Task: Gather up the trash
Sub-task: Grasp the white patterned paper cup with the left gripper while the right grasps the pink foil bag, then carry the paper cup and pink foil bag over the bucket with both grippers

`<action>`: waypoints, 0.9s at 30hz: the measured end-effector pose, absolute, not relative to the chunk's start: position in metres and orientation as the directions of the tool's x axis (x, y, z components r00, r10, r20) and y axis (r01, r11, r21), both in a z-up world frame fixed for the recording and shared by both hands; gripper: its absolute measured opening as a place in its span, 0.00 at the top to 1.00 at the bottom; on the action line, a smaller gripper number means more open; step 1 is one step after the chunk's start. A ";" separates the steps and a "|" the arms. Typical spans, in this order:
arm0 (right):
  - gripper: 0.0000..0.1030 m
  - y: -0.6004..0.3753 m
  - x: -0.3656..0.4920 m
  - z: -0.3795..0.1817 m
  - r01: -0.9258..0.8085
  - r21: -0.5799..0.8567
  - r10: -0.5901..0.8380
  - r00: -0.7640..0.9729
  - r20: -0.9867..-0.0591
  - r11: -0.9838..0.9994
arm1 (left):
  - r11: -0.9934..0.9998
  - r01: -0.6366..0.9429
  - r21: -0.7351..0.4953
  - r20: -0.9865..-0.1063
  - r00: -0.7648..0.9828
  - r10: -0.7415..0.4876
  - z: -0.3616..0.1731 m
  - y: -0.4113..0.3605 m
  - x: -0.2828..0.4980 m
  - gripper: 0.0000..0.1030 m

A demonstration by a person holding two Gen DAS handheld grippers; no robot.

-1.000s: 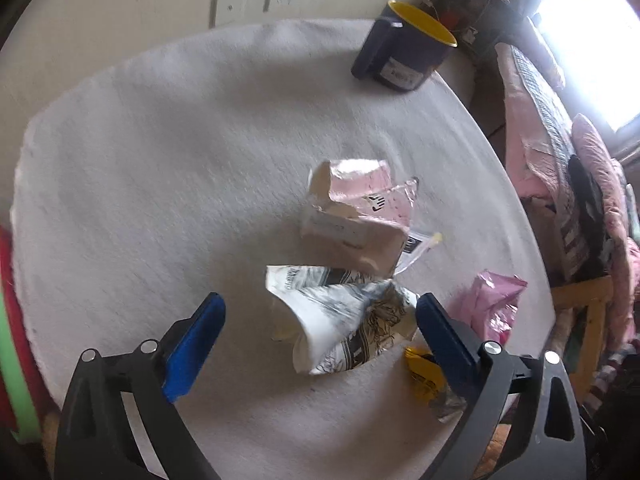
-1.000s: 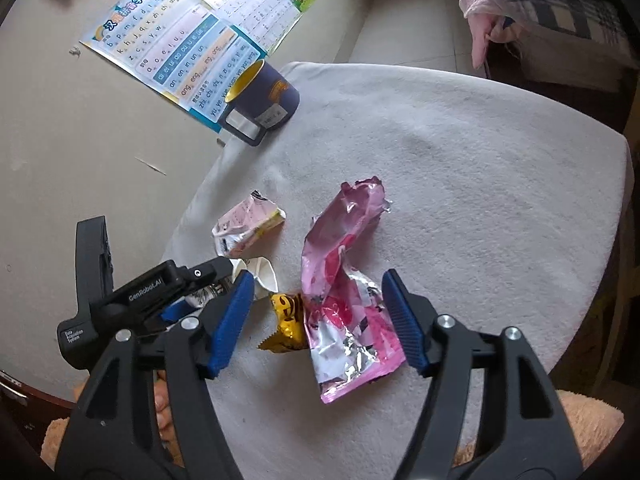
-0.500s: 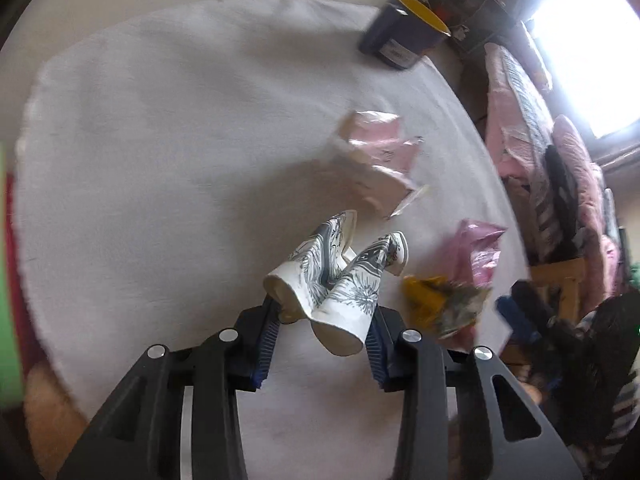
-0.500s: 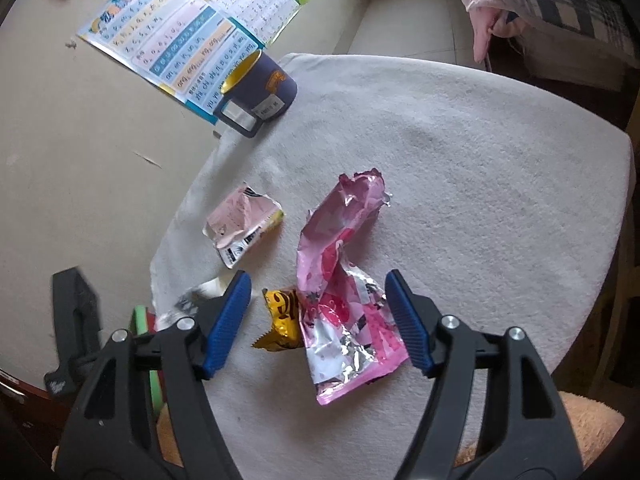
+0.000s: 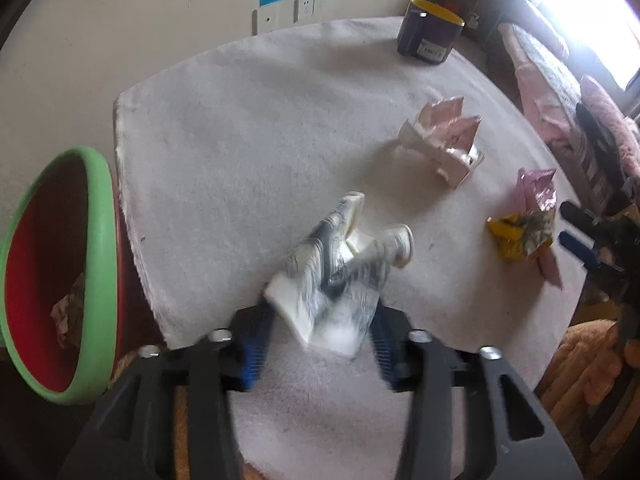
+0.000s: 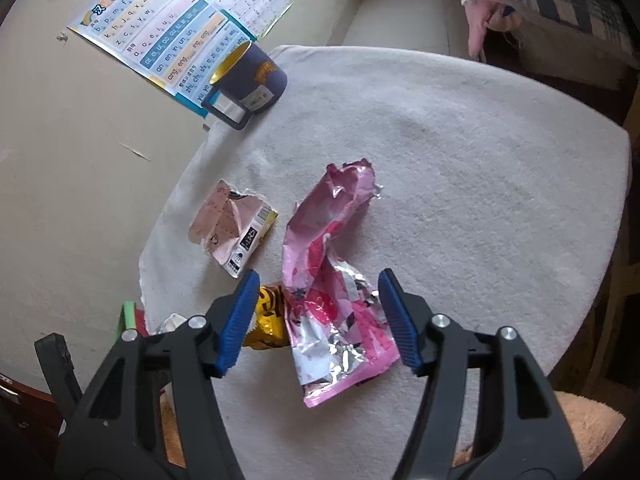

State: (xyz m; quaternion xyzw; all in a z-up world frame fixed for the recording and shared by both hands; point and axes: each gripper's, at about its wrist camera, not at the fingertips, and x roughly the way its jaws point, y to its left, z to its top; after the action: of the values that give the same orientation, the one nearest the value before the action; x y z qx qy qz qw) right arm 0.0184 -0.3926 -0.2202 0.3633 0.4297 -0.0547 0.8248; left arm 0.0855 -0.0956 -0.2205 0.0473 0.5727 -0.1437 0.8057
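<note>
A table under a white fleecy cloth (image 5: 248, 132) is standing against a beige wall (image 5: 120, 28). Two alphabet posters (image 6: 160, 36) are hanging on that wall, with white sockets (image 5: 304, 6) sitting just beneath them. Bright daylight is pouring in through a window (image 5: 592, 8) at the far right, washing out the view there. Pink bedding (image 5: 560, 92) is lying heaped beside the table.
</note>
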 end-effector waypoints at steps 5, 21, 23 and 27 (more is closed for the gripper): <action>0.45 -0.389 0.023 -0.225 0.392 0.557 0.237 0.619 -0.748 0.732 | 0.951 0.294 -0.097 -0.940 0.288 -0.185 -0.226 -0.098 0.078 0.44; 0.92 -0.380 0.015 -0.205 0.319 0.547 0.225 0.669 -0.709 0.774 | 0.963 0.266 -0.052 -0.886 0.433 -0.168 -0.183 -0.077 0.065 0.59; 0.93 -0.377 0.013 -0.197 0.314 0.516 0.194 0.676 -0.711 0.797 | 0.962 0.270 -0.030 -0.868 0.470 -0.159 -0.172 -0.074 0.064 0.59; 0.93 -0.365 0.013 -0.187 0.295 0.475 0.168 0.679 -0.715 0.829 | 0.963 0.270 0.011 -0.832 0.537 -0.141 -0.149 -0.068 0.061 0.59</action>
State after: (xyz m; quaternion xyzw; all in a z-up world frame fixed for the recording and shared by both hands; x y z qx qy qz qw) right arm 0.0132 -0.3652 -0.1868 0.2901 0.3990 -0.0364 0.8691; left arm 0.0605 -0.0682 -0.1494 0.0690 0.4664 -0.1176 0.8740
